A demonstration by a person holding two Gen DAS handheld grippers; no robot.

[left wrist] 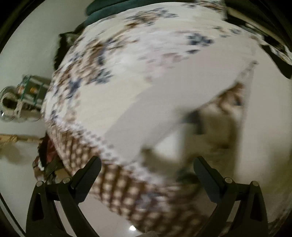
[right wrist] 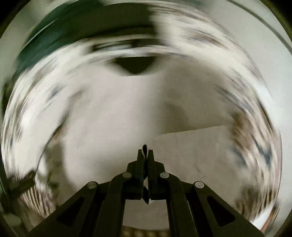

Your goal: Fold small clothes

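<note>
A pale grey-white garment (left wrist: 164, 109) lies on a white bedspread (left wrist: 113, 54) printed with blue and brown flowers. The left wrist view is blurred. My left gripper (left wrist: 147, 165) is open and empty just short of the garment's near edge. In the right wrist view, also heavily blurred, my right gripper (right wrist: 145, 152) is shut on an edge of the same pale garment (right wrist: 191, 155), and a thin dark strip of cloth sticks up between its fingertips. The garment fills the middle of that view.
The bedspread has a brown lattice border (left wrist: 116, 184) at its near edge. A dark green cloth (left wrist: 109, 7) lies at the far side. Pale floor (left wrist: 20, 178) and clutter, including a round glass object (left wrist: 11, 104), are on the left.
</note>
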